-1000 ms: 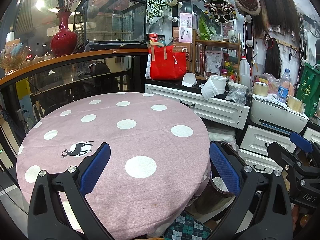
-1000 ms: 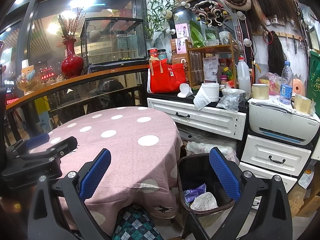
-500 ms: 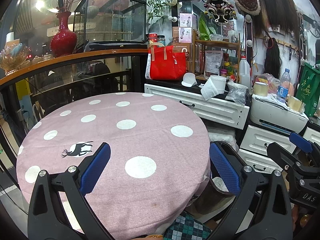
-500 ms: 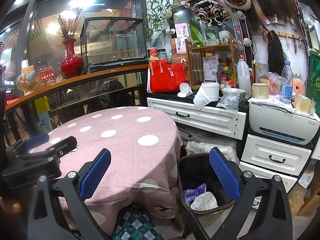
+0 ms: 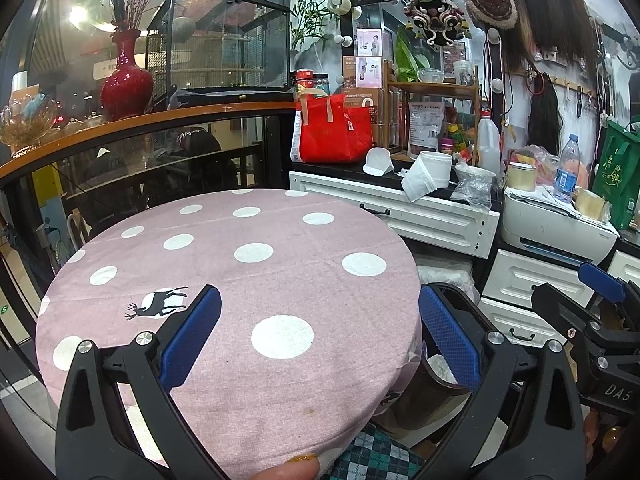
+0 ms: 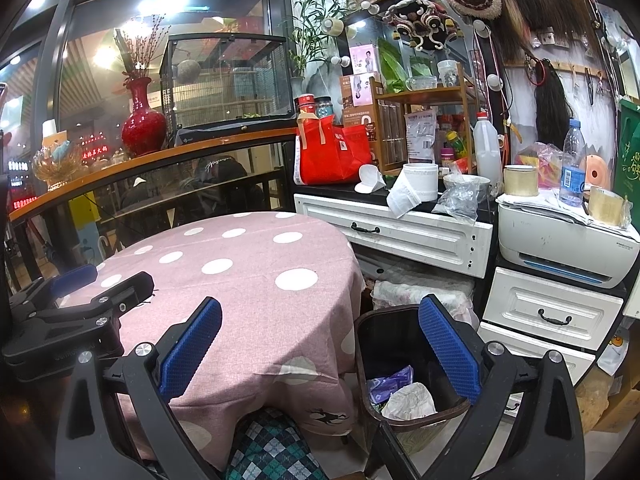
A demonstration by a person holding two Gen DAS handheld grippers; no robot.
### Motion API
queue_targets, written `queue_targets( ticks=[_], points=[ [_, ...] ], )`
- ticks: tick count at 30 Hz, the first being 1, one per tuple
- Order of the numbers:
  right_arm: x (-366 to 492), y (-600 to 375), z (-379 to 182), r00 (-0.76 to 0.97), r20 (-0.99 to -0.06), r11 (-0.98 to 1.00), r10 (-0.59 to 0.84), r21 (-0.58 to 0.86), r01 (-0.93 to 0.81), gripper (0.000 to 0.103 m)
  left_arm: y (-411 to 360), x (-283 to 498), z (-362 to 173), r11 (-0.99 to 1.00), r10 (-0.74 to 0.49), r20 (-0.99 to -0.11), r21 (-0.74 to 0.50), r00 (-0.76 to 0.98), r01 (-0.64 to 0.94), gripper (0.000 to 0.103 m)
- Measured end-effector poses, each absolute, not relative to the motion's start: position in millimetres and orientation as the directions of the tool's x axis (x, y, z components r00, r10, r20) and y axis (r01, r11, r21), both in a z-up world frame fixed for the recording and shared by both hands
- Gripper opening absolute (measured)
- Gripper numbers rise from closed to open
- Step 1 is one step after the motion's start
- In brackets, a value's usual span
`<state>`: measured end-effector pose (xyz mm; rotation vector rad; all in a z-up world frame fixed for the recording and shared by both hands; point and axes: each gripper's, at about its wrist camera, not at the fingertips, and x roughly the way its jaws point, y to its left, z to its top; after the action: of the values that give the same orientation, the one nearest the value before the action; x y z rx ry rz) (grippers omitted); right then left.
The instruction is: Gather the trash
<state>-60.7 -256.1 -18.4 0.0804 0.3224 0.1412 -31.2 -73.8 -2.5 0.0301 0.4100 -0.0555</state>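
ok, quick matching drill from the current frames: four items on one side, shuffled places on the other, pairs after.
Items:
1. red vase
2. crumpled white paper
3. water bottle
4. red tote bag

Places:
A. on top of the printer
B. inside the dark trash bin beside the table
C. on the wooden ledge above the glass railing
D. on the black countertop over the white drawers

Pairs: 1-C, 2-B, 3-A, 4-D
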Motion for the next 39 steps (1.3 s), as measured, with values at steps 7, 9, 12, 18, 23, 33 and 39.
queue_targets(
  ticks=[7, 9, 12, 18, 23, 33, 39],
  points=[
    [-63.0, -255.1, -19.5, 0.938, -0.312, 0.987, 0.152, 0.101, -0.126, 0.097, -74.4, -32.4, -2.4, 0.998, -0.046, -0.393, 0.023, 0.918, 0.06, 0.097],
    [-61.2, -255.6, -19.3, 0.938, -0.313, 0.987, 0.152, 0.1, -0.126, 0.097, -75.1, -32.7, -2.7, 0.998, -0.04, -0.392, 0.028, 0.919, 0.056, 0.097],
    [-61.2, -255.4, -19.8, 0.937, -0.313, 0.987, 0.152, 0.1, -0.127, 0.097, -74.8, -33.3, -2.9, 0.999, -0.012, -0.392, 0.036, 0.92, 0.028, 0.097],
    [-61.1, -255.6, -19.5, 0.937, -0.314, 0.987, 0.153, 0.1, -0.128, 0.097, -68.8, -30.9, -3.1, 0.999, -0.044, -0.41, -0.009, 0.911, 0.045, 0.097],
    [-61.2, -255.2, -19.2, 0.937, -0.314, 0.987, 0.152, 0.1, -0.127, 0.097, -71.9, -31.7, -3.7, 0.999, -0.036, -0.408, 0.009, 0.912, 0.043, 0.097],
    [-63.2, -254.7, -19.8, 0.937, -0.313, 0.987, 0.153, 0.098, -0.128, 0.097, -72.4, -31.4, -3.4, 0.999, -0.026, -0.405, 0.017, 0.914, 0.036, 0.097],
    [-62.8, -254.7, -19.7, 0.937, -0.315, 0.987, 0.153, 0.099, -0.128, 0.097, -71.6, -30.3, -4.4, 0.999, -0.024, -0.411, 0.017, 0.911, 0.034, 0.097]
  ],
)
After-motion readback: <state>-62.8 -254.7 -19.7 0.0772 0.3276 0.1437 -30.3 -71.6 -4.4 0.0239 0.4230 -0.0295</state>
